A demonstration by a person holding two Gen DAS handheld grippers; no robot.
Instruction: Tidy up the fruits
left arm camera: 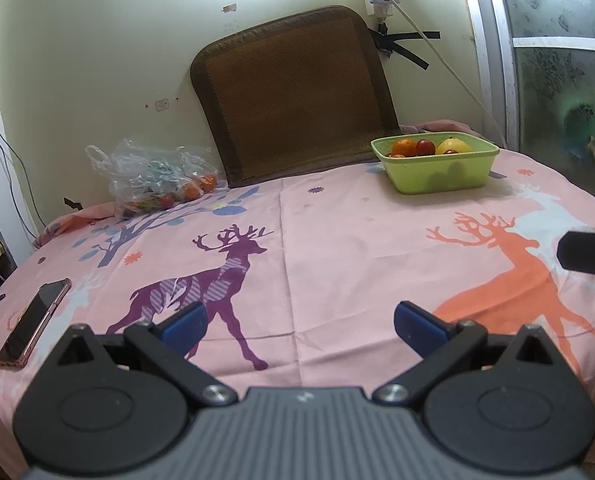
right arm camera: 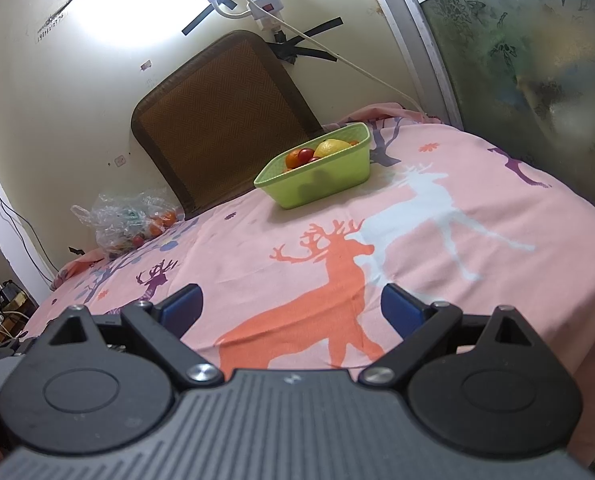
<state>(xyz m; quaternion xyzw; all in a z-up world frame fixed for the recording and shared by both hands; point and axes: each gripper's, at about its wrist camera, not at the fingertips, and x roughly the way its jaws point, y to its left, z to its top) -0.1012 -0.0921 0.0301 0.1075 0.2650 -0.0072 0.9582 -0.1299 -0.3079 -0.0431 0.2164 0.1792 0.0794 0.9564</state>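
Pink tablecloth mostly bare; basket, bag possibly near far edge; both grippers' fingers released.

Both cameras sit low behind their own grippers, looking forward across the pink deer-print cloth toward the back wall. In the left wrist view, the left gripper fills the bottom of the frame, with the green basket far off at upper right. The right wrist view is tilted, its right gripper at the bottom and the basket nearer the frame's centre. Both views share the basket, the brown mat and the plastic bag at left.
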